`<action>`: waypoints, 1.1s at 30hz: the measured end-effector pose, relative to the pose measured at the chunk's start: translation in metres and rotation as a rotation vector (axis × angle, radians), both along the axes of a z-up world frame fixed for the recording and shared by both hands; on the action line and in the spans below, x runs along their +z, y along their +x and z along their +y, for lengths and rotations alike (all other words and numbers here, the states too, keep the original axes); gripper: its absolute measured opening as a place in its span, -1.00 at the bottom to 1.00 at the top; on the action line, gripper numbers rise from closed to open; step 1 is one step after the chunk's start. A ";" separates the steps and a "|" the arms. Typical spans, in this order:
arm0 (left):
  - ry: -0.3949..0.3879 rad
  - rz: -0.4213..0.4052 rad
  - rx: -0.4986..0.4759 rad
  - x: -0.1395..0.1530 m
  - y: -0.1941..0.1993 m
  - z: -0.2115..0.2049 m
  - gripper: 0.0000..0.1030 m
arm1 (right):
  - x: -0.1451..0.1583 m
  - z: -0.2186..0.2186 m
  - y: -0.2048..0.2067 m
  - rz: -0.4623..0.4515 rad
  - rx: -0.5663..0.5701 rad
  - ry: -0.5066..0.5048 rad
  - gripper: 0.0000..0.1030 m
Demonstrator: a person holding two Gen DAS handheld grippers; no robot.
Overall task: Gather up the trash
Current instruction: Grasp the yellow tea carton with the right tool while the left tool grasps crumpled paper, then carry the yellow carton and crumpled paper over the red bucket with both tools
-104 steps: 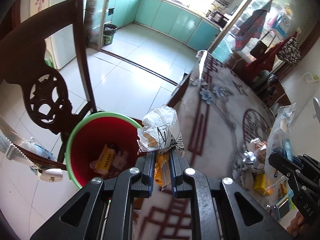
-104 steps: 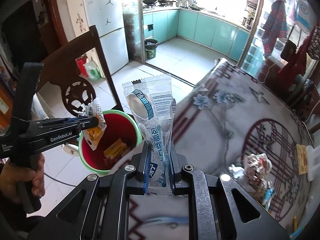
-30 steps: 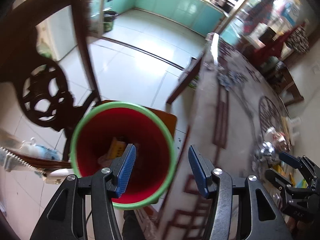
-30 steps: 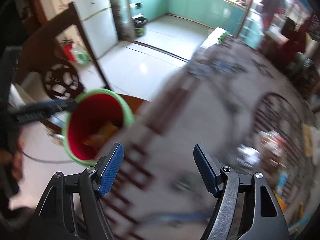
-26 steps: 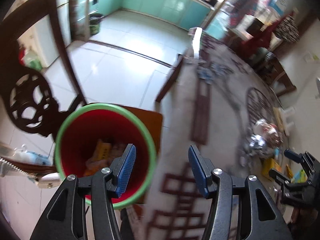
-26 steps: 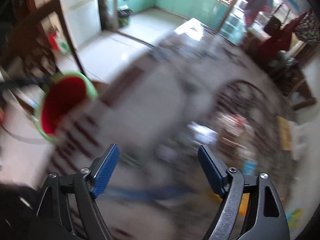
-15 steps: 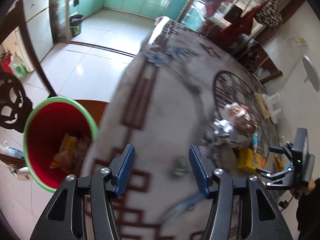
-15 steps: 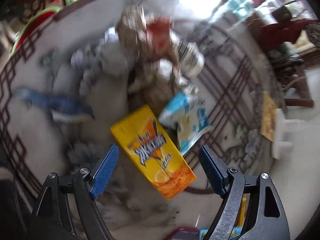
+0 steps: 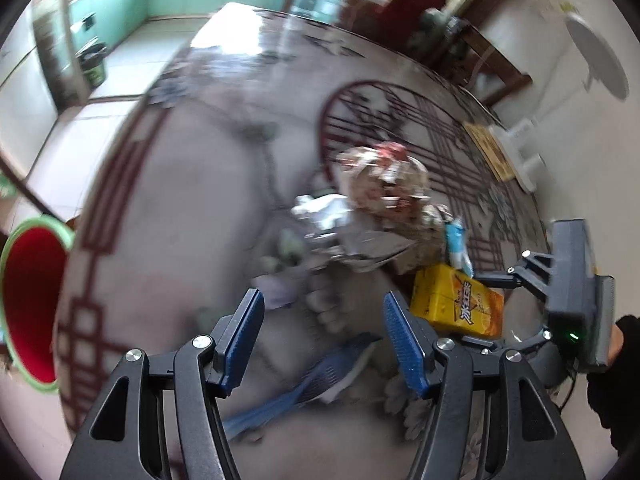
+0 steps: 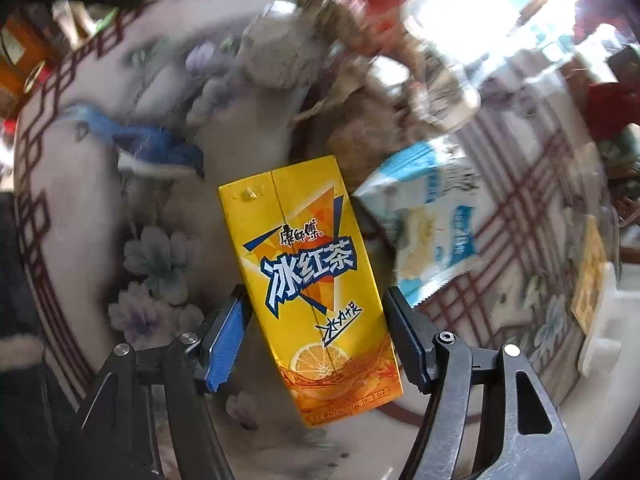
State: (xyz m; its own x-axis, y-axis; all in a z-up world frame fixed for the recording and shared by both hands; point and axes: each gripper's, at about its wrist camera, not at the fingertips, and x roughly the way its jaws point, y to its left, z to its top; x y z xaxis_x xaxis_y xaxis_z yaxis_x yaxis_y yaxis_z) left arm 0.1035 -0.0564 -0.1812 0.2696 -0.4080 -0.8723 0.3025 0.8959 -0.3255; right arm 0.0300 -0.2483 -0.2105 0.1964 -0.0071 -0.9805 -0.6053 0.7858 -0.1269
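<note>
With my right gripper (image 10: 316, 336) just closing around the yellow iced-tea carton (image 10: 308, 280) lying flat on the patterned tablecloth (image 10: 160, 264), pads apparently not yet pressing, and my left gripper (image 9: 324, 336) open and empty, I fear its slick sides could squirt free.

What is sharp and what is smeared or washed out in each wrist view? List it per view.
Left wrist view: the left gripper is crisp; the trash pile and tablecloth are motion-smeared, with window glare at the table's far edge. Right wrist view: the yellow iced-tea carton between the right gripper fingers is sharp enough to read; the wrappers behind blur, and the top right is blown out. Both bend at the edges.
</note>
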 end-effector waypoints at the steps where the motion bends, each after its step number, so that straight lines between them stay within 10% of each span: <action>1: 0.007 -0.001 -0.016 -0.002 0.003 -0.007 0.19 | 0.007 -0.004 -0.002 -0.024 -0.030 0.026 0.27; 7: 0.028 0.011 -0.059 -0.019 0.029 -0.049 0.19 | 0.055 -0.038 -0.015 -0.131 -0.304 0.292 0.27; 16: 0.036 0.072 -0.028 -0.055 0.050 -0.060 -0.07 | 0.065 -0.049 -0.021 -0.210 -0.571 0.368 0.28; 33: -0.021 -0.084 -0.016 0.016 0.001 0.009 -0.15 | 0.098 0.004 -0.012 -0.327 -0.577 0.279 0.29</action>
